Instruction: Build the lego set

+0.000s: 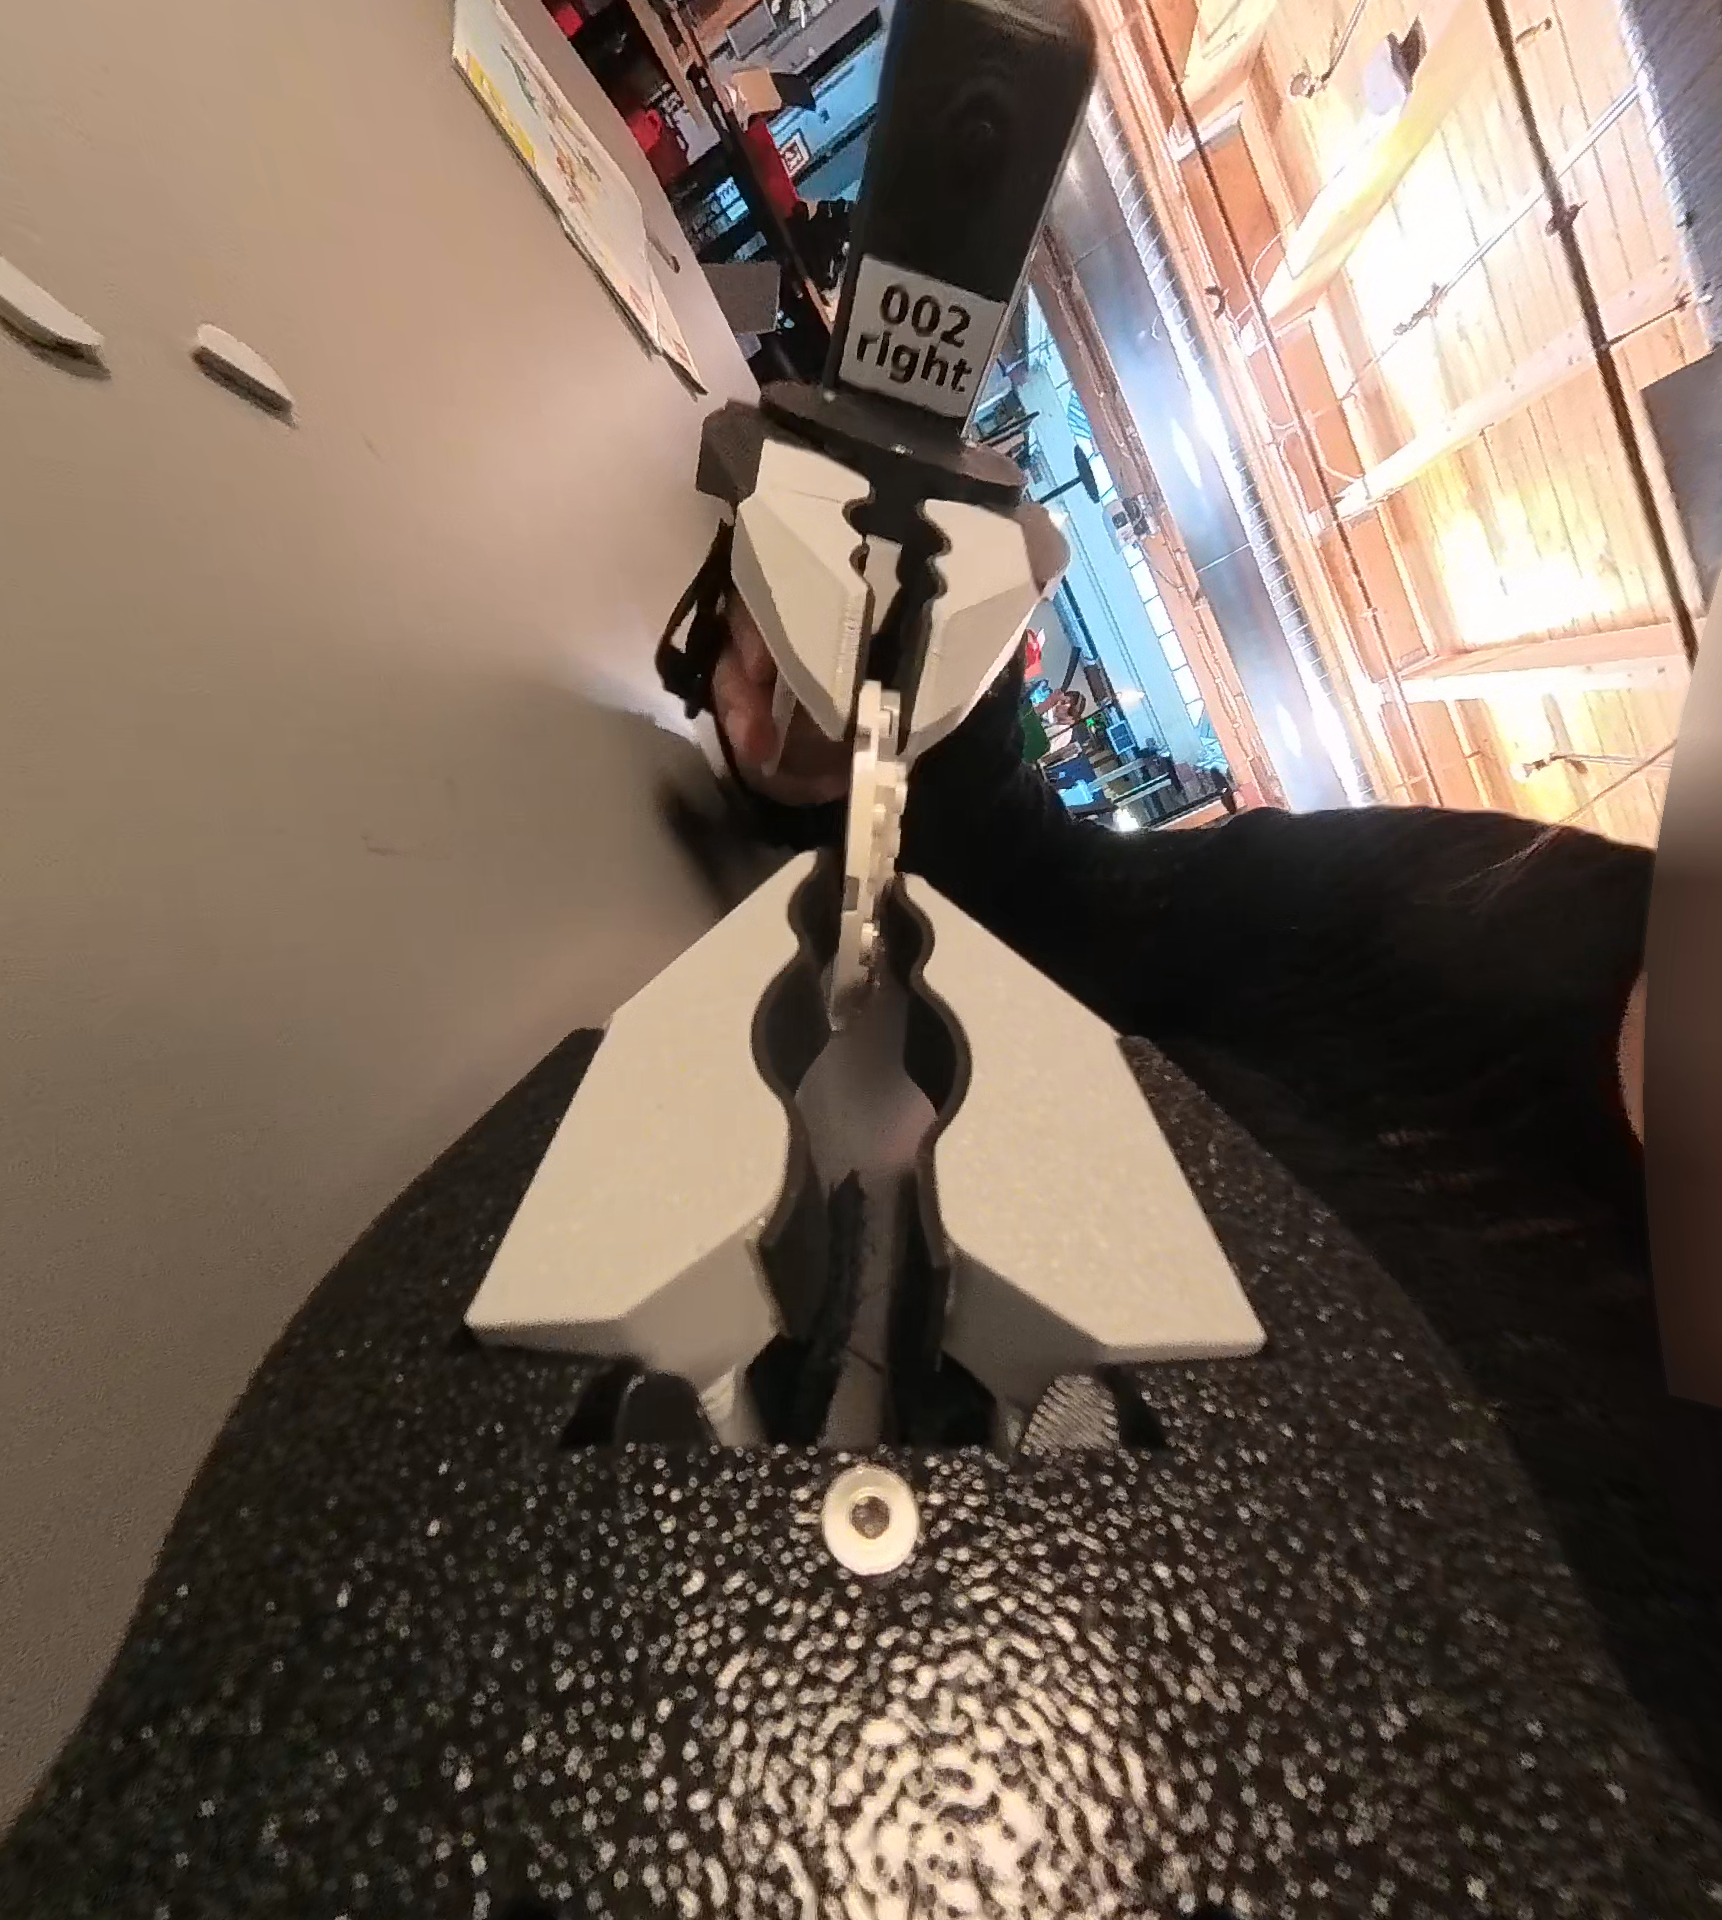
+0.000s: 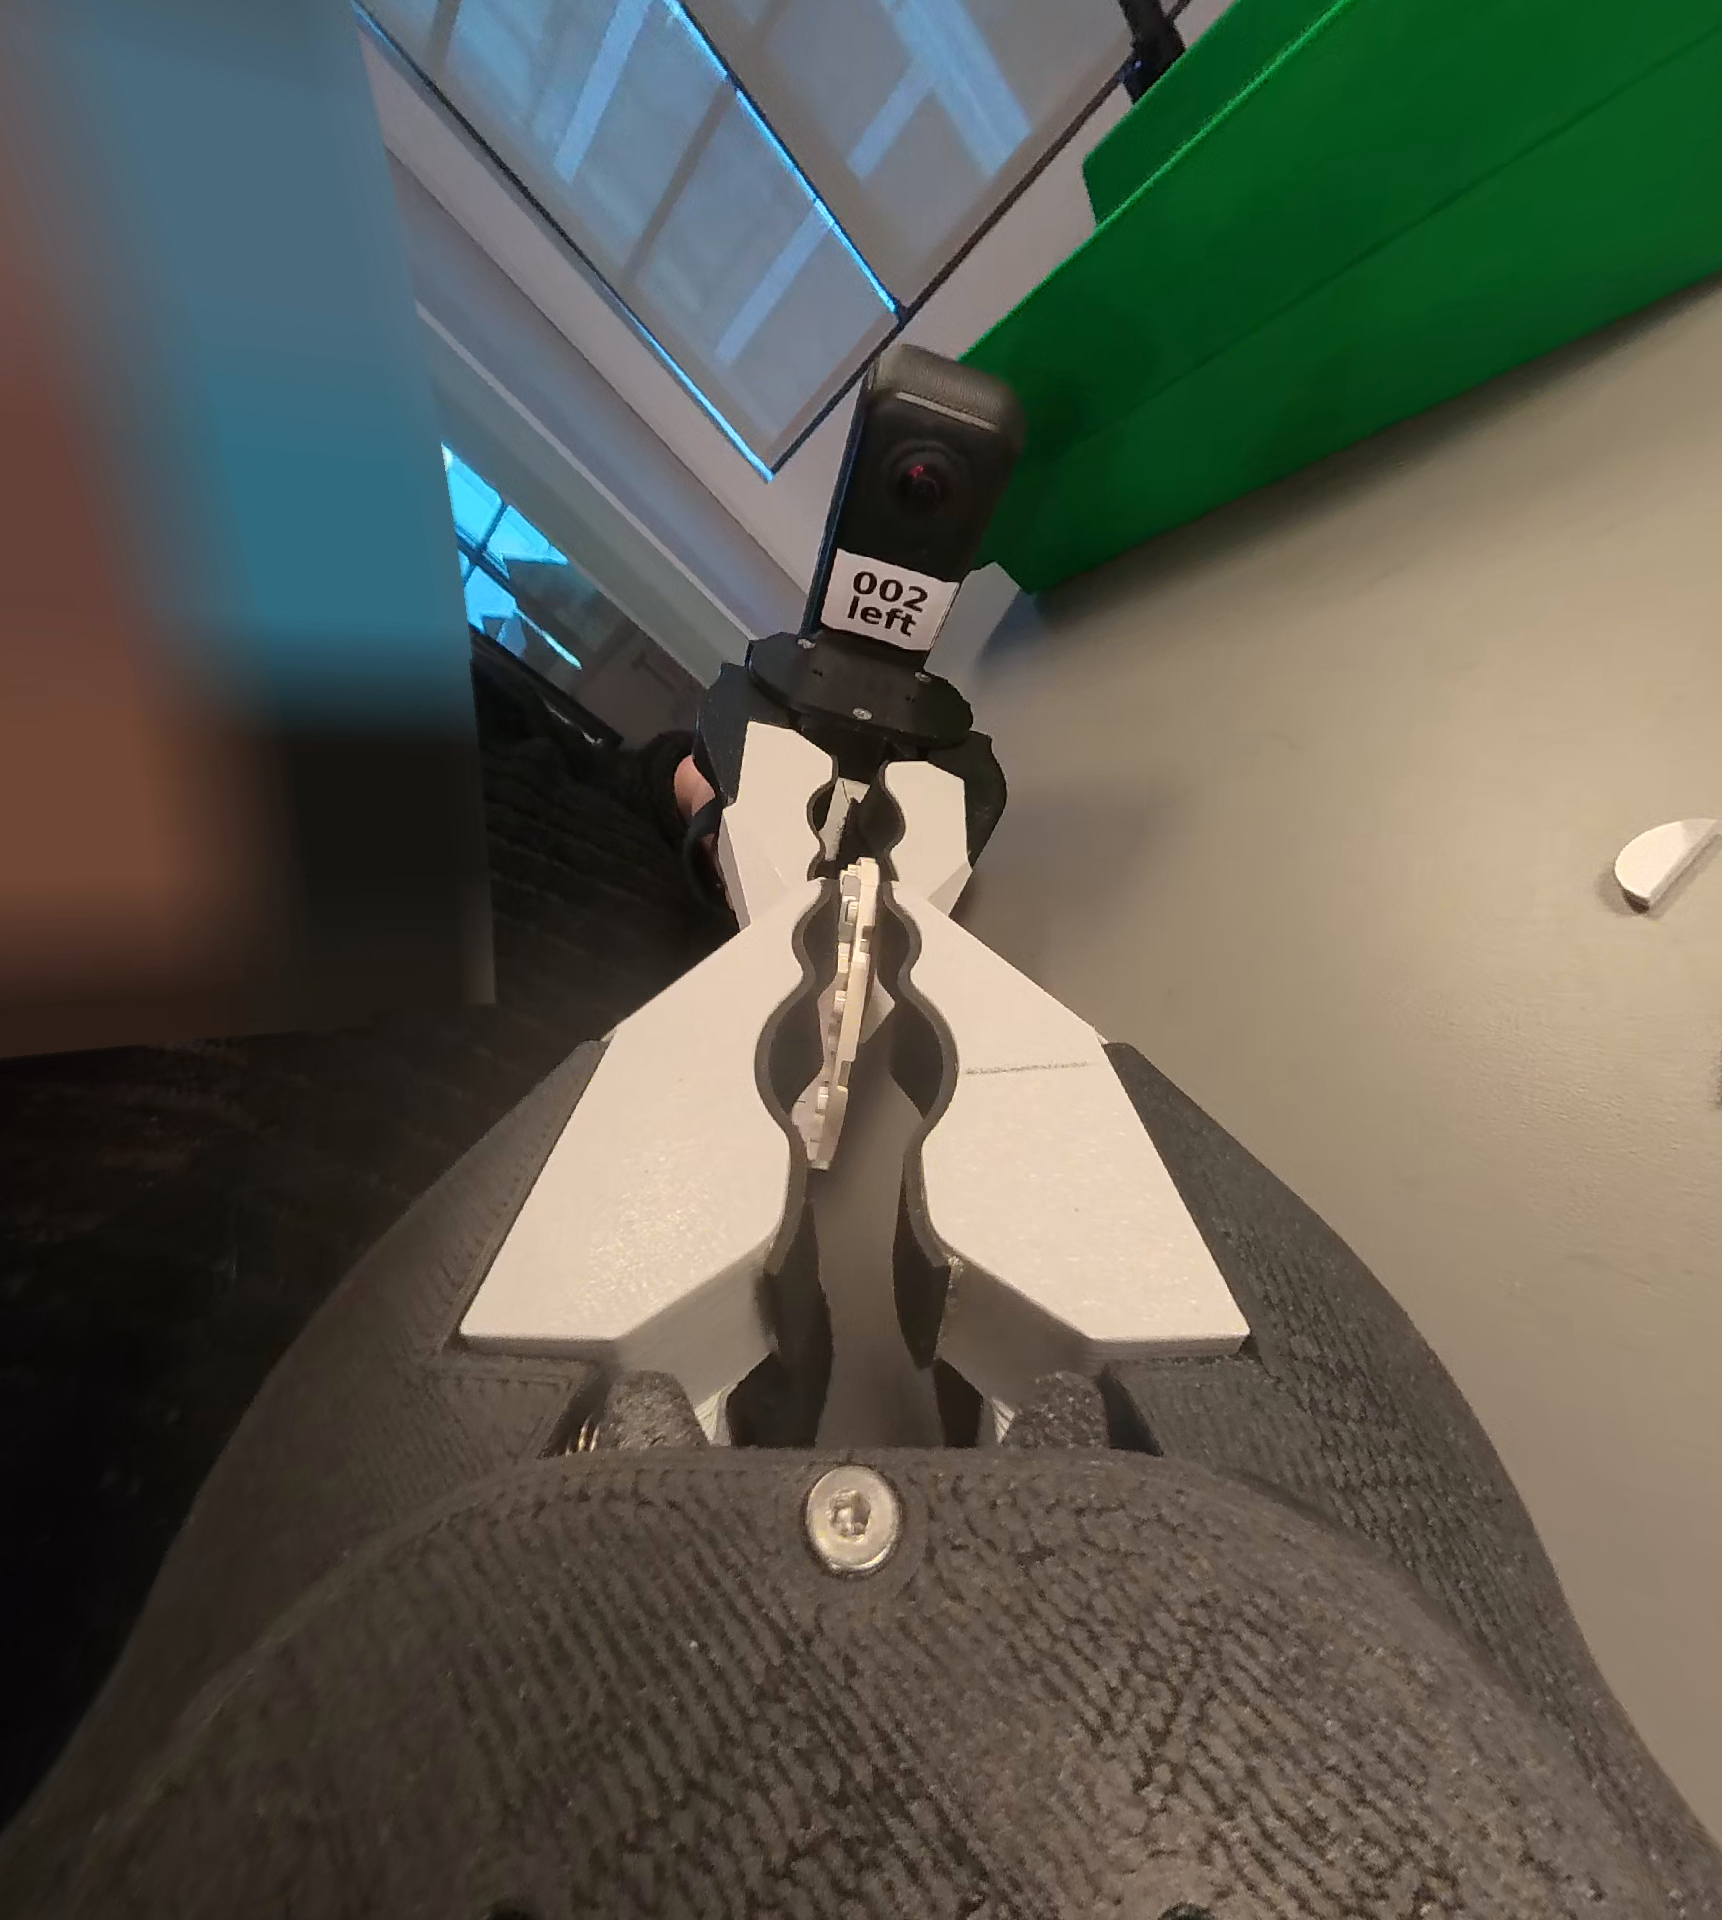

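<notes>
Grey table (image 2: pixel 1459 727) behind, white lego plate (image 1: pixel 872 821) edge-on, clamped between left gripper (image 1: pixel 862 935) fingers and right gripper (image 2: pixel 852 997) fingers, tip to tip.

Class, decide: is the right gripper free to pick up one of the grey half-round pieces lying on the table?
Probably not yet: the right gripper and left gripper both clamp the white lego plate. The half-round pieces lie unobstructed.

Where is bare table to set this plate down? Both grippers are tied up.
Bare table lies between the green box and the two half-round pieces. It is crowded where both grippers pinch the white plate.
</notes>
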The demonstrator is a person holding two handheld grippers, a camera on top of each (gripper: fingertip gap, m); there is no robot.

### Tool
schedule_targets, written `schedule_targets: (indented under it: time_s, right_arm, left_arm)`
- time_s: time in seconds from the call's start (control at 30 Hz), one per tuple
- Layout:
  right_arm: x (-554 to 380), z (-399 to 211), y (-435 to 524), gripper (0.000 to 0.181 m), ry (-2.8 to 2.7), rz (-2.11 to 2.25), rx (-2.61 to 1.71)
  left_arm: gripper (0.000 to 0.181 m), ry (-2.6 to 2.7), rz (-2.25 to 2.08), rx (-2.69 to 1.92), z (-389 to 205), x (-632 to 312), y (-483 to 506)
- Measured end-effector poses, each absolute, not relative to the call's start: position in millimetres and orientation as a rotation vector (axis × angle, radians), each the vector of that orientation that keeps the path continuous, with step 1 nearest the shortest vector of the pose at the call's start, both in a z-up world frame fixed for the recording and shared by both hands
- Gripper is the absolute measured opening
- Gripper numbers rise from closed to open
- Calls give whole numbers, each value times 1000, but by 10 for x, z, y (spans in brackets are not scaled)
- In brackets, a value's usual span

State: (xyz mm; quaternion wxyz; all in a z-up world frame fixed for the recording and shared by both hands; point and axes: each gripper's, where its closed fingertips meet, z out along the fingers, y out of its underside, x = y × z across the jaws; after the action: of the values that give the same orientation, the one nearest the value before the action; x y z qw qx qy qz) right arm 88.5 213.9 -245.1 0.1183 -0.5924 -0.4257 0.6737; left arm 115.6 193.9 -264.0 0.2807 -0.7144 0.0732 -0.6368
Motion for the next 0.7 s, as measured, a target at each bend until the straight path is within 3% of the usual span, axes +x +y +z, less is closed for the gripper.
schedule_targets:
  time_s: [0.07,0.17,0.23,0.4,0.5,0.7]
  right_arm:
    - [853,-2447,2175,5,-1190,1973,-1735]
    - [835,-2451,2256,43,-1150,1921,-1724]
    - [841,-2463,2340,50,-1102,1863,-1731]
    - [849,-2428,2278,29,-946,1971,-1767]
    - [849,-2342,2228,3,-895,2023,-1725]
    - [792,-2251,2208,2,-948,1993,-1706]
  left_arm:
    - [6,157,-1739,-1898,-2618,1130,1962]
    - [6,96,-1755,-1851,-2570,1073,2019]
    - [6,17,-1799,-1763,-2479,989,2086]
    - [6,-92,-1776,-1624,-2358,816,2199]
    - [6,-99,-1733,-1603,-2341,787,2210]
    - [6,-104,-1680,-1529,-2257,729,2180]
